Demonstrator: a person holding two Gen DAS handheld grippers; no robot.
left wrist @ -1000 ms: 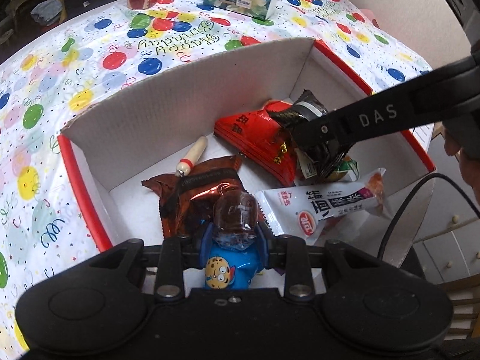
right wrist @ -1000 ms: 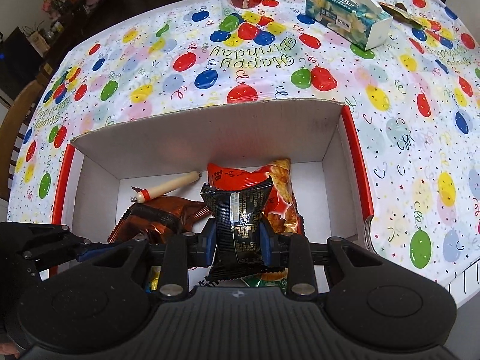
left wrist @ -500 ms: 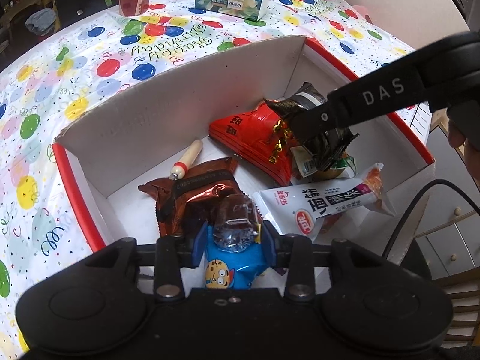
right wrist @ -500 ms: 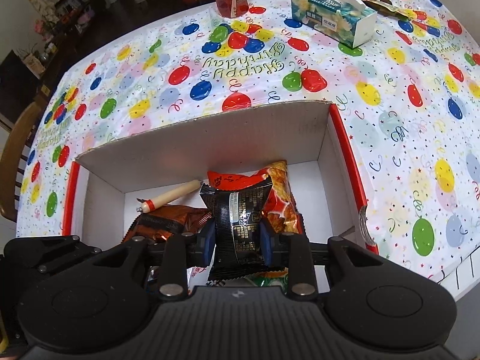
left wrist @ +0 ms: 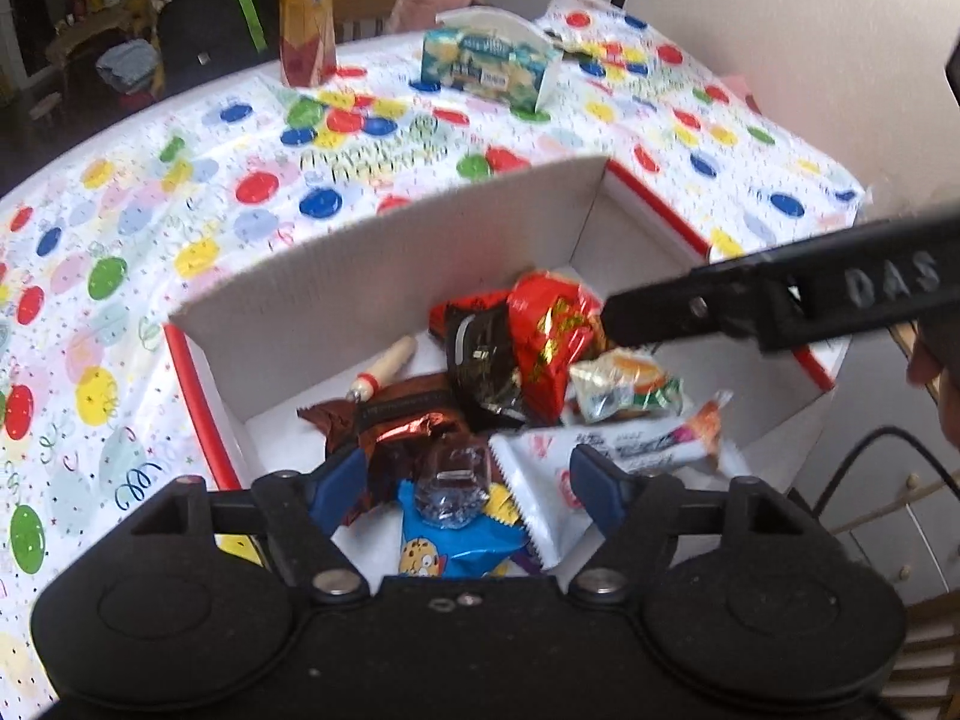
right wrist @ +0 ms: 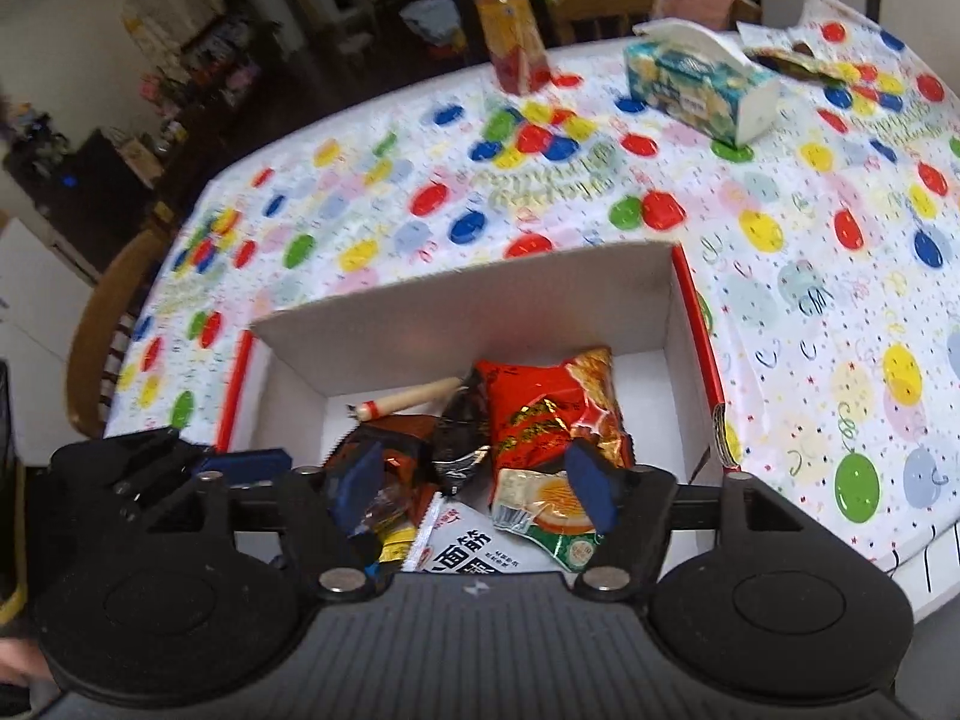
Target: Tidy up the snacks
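Snacks are lying heaped in the box (right wrist: 456, 324) on the tablecloth (right wrist: 810, 276): red bag (right wrist: 552, 414), white pack (left wrist: 612, 456), black packet (left wrist: 480, 360), blue cookie pouch (left wrist: 450, 546). Both grippers, left (left wrist: 465, 474) and right (right wrist: 477, 474), are hovering above them with jaws spread, gripping nothing.

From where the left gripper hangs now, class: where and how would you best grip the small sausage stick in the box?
Grip the sausage stick across its bare middle, coming from above. It lies flat against the box back wall, its red-banded end near the brown packet, so turn the gripper crosswise.
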